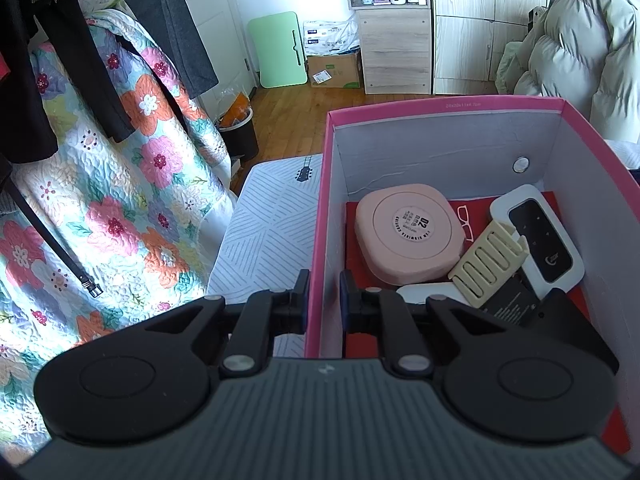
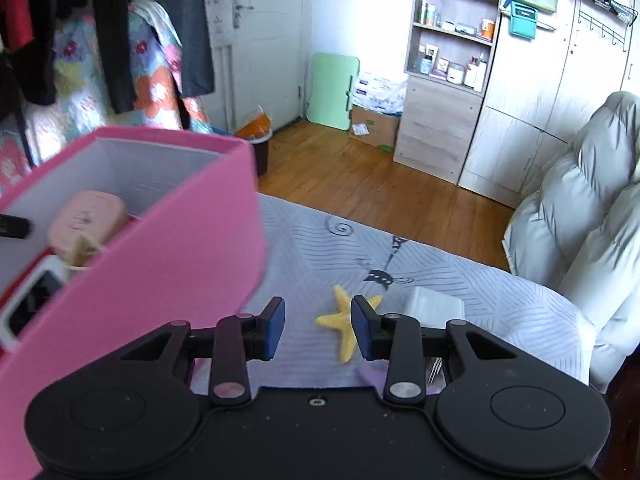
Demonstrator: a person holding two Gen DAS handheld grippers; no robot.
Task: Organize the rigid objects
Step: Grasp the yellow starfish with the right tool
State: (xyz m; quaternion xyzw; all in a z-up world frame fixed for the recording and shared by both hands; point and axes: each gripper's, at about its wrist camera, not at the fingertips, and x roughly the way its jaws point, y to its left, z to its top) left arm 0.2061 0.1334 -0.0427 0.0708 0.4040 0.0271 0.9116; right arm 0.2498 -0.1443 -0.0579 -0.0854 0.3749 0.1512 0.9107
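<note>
A pink box [image 1: 440, 108] stands on the bed. Its left wall runs between the fingers of my left gripper [image 1: 324, 300], which is shut on it. Inside lie a pink rounded case [image 1: 408, 232], a cream comb-like clip [image 1: 488, 264], a white device with a black screen [image 1: 540, 236] and a black item [image 1: 508, 300]. My right gripper [image 2: 318, 324] hangs open over the bedsheet to the right of the pink box [image 2: 160, 260], with nothing pressed between its pads. A yellow starfish [image 2: 345, 328] lies on the sheet just beyond the fingertips. A white translucent box [image 2: 434, 306] sits right of it.
The striped grey bedsheet [image 2: 440, 256] ends at a wooden floor. A puffy pale jacket [image 2: 580, 220] is heaped on the right. A floral quilt [image 1: 120, 200] and dark hanging clothes [image 1: 60, 80] fill the left. A small purple thing [image 2: 370, 374] lies under the right gripper.
</note>
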